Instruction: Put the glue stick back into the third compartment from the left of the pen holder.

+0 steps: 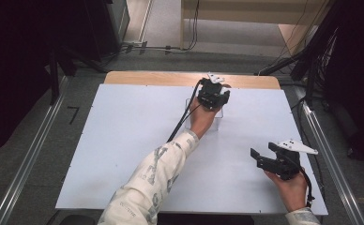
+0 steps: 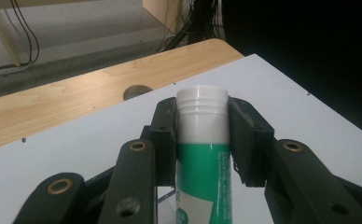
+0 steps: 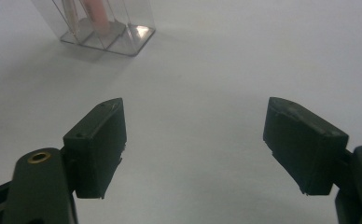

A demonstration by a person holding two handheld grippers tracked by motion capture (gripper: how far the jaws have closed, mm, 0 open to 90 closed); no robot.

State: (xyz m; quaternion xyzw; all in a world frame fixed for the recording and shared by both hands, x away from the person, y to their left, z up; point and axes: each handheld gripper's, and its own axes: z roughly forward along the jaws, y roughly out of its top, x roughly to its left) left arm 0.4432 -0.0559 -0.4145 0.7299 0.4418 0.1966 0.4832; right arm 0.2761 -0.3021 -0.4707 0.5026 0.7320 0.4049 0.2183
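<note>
Tube point(image 2: 202, 154) clamped (left gripper view), left gripper point(image 2: 201, 135), upright

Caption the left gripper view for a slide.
Left gripper clamps an upright green-and-white tube above the white table.

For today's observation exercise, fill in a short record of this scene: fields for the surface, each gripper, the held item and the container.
Surface: white board on a wooden table
Left gripper: jaws shut on the green and white tube, upright, near the far edge
Held item: green and white tube with white ribbed top
Right gripper: jaws wide open, nothing between them, above the bare board
Container: clear plastic organiser, divided into compartments, a pinkish item inside
</note>
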